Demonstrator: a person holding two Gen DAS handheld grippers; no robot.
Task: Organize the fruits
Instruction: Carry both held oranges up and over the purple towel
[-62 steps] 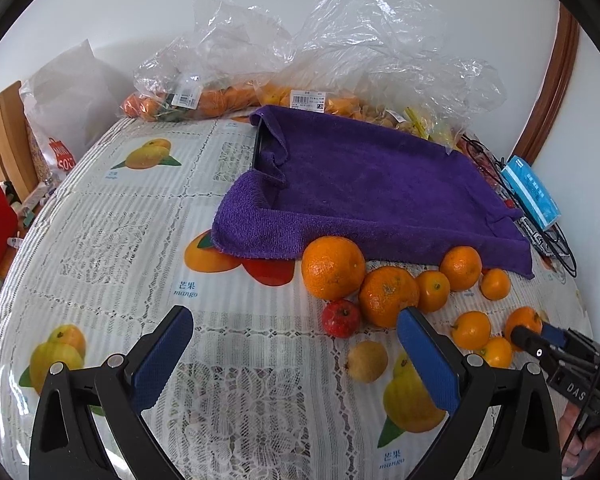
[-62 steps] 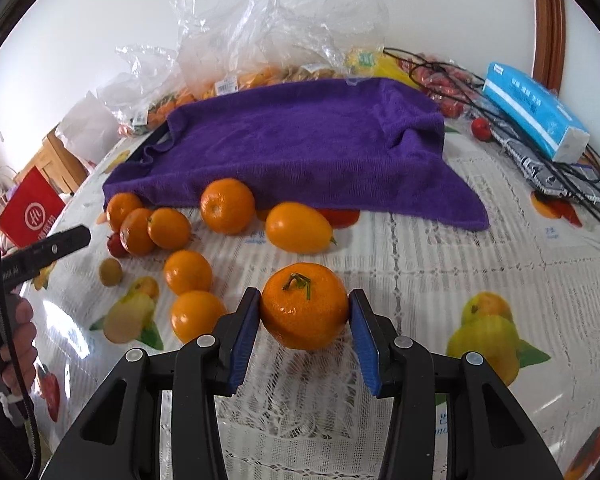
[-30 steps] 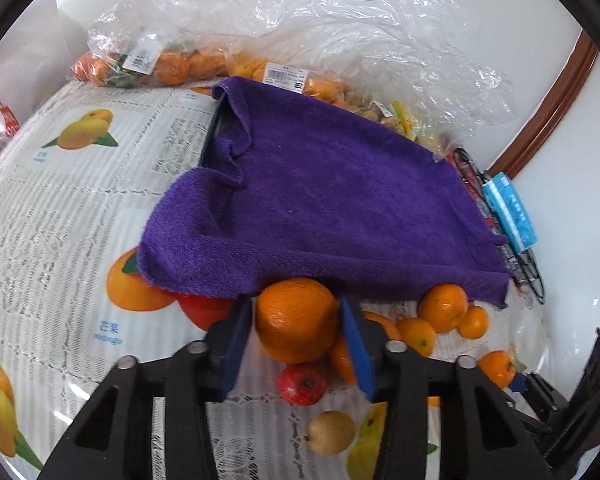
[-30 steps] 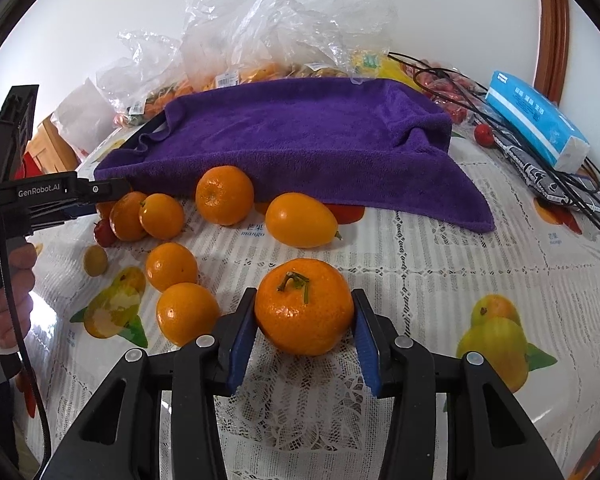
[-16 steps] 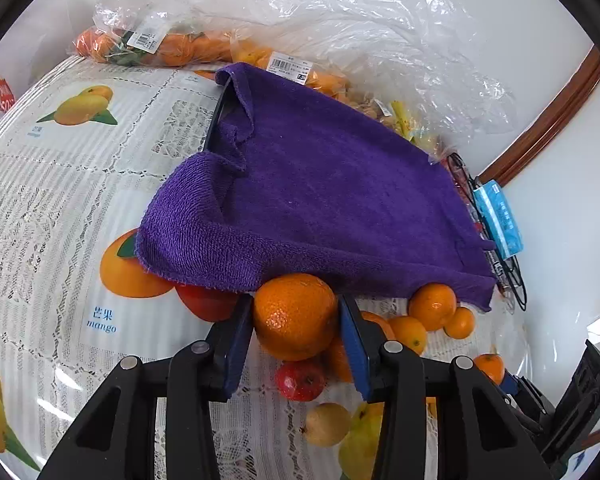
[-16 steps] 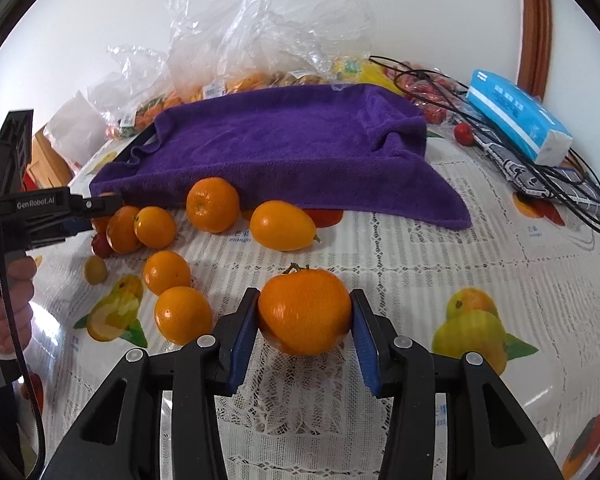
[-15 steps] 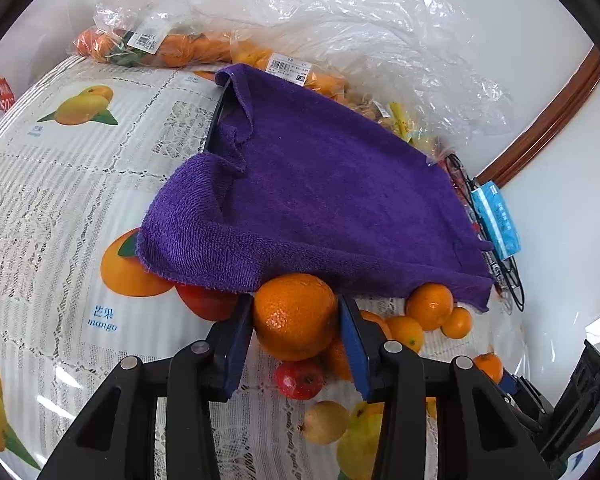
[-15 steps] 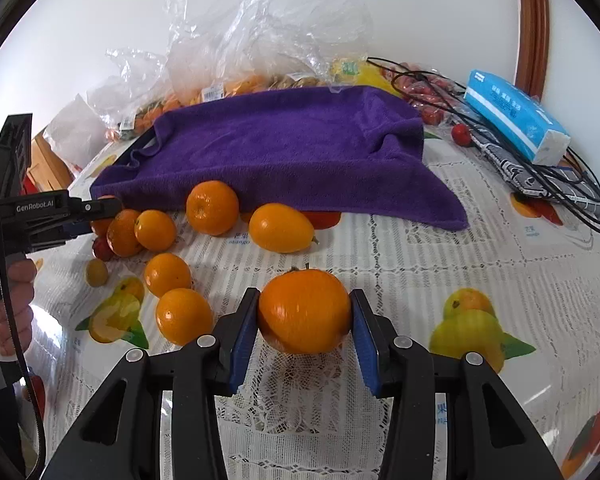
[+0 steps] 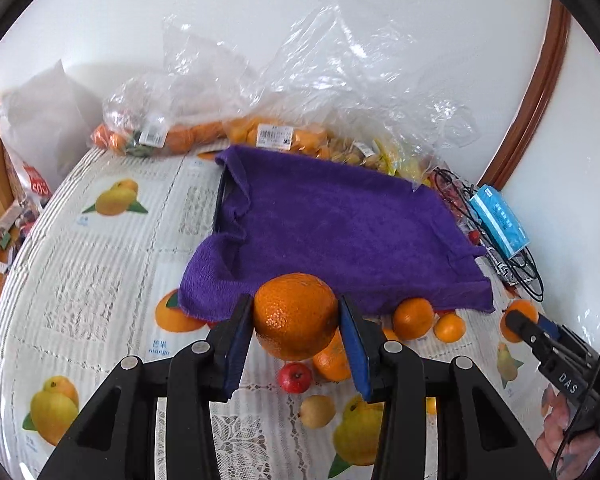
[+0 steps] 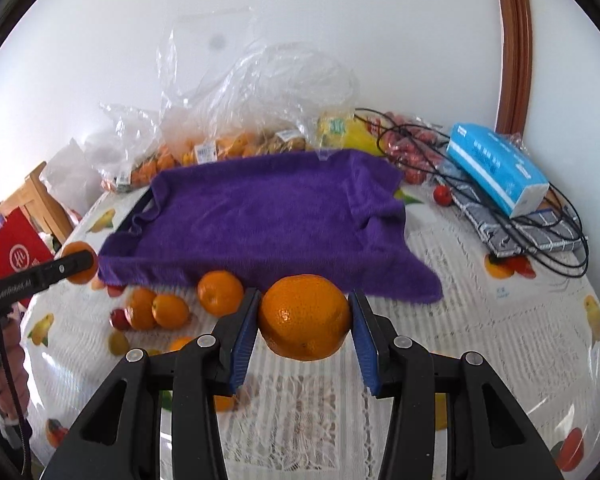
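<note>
Transport step. The left tool (image 9: 296,338) pinches a large orange (image 9: 295,316) and the right tool (image 10: 305,334) pinches a second orange (image 10: 304,316), both raised just short of the purple towel (image 9: 340,232). The next move likely calls for carrying each over the towel's near edge before release.

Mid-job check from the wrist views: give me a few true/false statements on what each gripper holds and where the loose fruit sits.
1. The left gripper is shut on a large orange. True.
2. The right gripper is open and holds nothing. False: it grips an orange.
3. The purple towel has fruit on top. False: it is bare.
4. A small red fruit lies on the tablecloth. True.
</note>
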